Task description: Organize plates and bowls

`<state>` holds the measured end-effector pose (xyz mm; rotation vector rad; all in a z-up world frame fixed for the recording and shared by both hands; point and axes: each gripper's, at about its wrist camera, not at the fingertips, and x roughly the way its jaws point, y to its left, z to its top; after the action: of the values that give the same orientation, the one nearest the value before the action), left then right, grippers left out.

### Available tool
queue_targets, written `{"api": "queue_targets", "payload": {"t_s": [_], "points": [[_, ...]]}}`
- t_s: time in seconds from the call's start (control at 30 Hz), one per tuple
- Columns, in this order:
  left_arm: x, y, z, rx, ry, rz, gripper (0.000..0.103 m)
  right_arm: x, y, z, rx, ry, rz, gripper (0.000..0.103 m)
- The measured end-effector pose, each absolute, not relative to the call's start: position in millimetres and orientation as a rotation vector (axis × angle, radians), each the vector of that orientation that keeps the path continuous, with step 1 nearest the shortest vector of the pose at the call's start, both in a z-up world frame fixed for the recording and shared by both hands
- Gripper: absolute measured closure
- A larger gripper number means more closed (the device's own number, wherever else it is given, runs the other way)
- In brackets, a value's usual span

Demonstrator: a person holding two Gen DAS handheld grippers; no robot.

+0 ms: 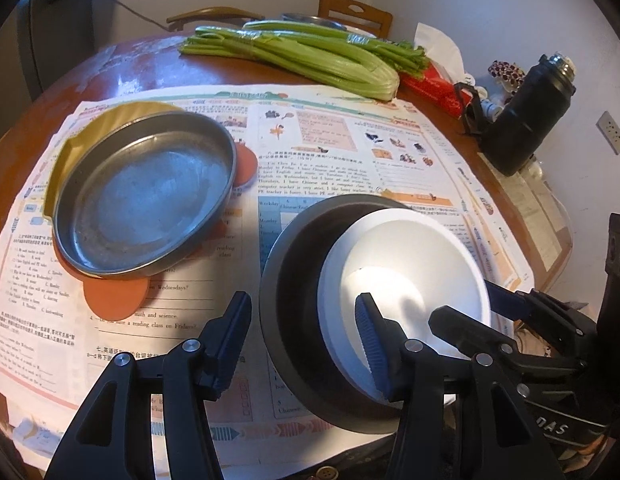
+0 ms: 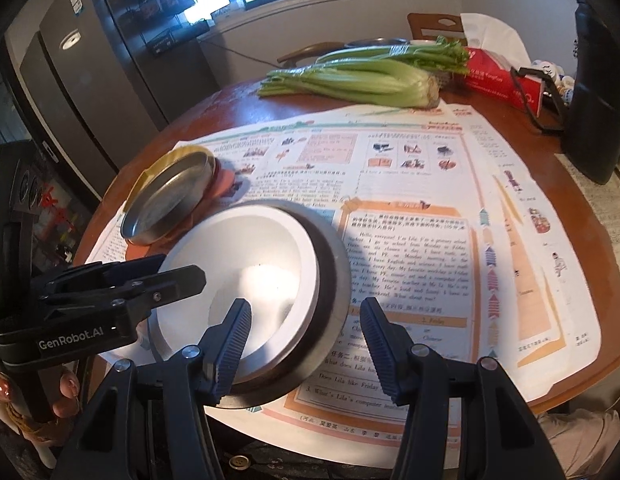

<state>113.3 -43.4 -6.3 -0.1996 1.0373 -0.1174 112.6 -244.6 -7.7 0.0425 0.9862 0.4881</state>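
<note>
Your left fingers [image 1: 366, 332] and right fingers [image 2: 234, 334] each straddle the light, brittle white bowl's [image 1: 406, 280] rim, unclamped; grip gently.

White bowl [image 2: 238, 276] nested inside a dark metal bowl [image 2: 334, 280], both on printed paper sheets [image 2: 410, 200] covering a round wooden tabletop [image 2: 238, 96]. Right gripper [image 2: 306, 344]: jaws straddle the bowls' near rim, pads apart from it. Left gripper [image 2: 150, 276] reaches in over the white bowl's left edge. Shallow metal pan [image 2: 170, 196] rests tilted on an orange mat [image 2: 226, 180]. Celery [image 2: 362, 76] and red tissue box [image 2: 498, 76] lie beyond.
</note>
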Motion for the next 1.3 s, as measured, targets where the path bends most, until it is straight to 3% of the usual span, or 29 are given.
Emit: {"api": "queue_targets", "payload": {"t_s": [0.83, 1.3], "points": [[124, -52, -24, -0.204, 1.078, -0.158, 0.048, 114, -236, -14, 0.053, 0.989, 0.546, 0.043], [109, -6, 11, -0.277, 0.972, -0.114, 0.048, 111, -200, 18, 0.011, 0.932, 0.616, 0.043]]}}
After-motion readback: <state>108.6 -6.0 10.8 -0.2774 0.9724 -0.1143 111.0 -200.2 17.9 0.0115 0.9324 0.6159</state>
